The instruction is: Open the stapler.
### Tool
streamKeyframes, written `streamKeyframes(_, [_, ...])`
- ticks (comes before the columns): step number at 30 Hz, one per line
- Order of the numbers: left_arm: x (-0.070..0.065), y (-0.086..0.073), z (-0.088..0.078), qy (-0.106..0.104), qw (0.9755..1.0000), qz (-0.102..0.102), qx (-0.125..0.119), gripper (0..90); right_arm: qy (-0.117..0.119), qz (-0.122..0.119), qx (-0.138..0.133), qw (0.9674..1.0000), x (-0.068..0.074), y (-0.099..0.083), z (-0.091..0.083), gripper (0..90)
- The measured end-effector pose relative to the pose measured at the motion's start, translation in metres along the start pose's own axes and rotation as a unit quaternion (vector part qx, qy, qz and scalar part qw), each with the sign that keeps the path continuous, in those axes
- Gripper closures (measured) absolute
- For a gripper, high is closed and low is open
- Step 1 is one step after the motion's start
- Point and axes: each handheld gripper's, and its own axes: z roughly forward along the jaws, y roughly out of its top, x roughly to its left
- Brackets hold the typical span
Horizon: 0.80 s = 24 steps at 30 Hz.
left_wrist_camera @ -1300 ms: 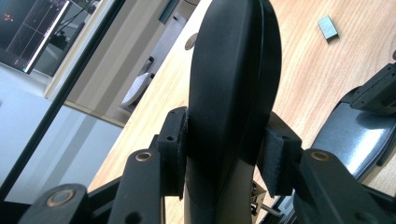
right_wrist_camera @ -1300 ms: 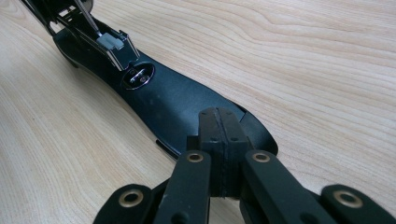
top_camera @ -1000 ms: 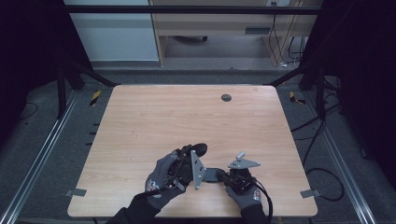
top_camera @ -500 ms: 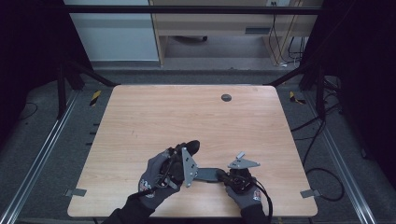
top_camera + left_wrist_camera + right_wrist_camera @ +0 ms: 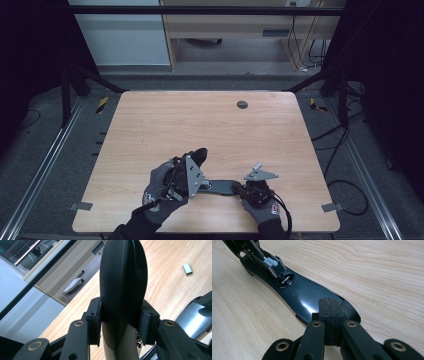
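Left tongs (image 5: pixel 120 322) gripping stapler lid (image 5: pixel 122 282) (raised)

Black stapler (image 5: pixel 216 186), swung open: base flat on the bench (image 5: pixel 200 125), its rounded top arm (image 5: pixel 122 282) raised upright at the left end.

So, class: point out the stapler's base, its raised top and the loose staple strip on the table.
Base (image 5: pixel 307 298): right gripper view, glossy middle of its upper face.
Top (image 5: pixel 120 277): left gripper view, its broad black back.
Staple strip (image 5: pixel 187 268): left gripper view, middle of the strip.
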Motion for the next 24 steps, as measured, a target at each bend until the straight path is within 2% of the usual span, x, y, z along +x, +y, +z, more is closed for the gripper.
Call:
streamKeyframes(11, [0.012, -0.005, -0.006, -0.003, 0.9995, -0.03, -0.004, 59.7, 0.001, 0.003, 0.001, 1.0, 0.0, 0.0, 0.0, 90.0])
streamKeyframes(24, [0.026, -0.014, -0.013, -0.003, 0.9977, -0.067, -0.01, 59.7, 0.0, 0.004, 0.001, 1.0, 0.0, 0.0, 0.0, 90.0])
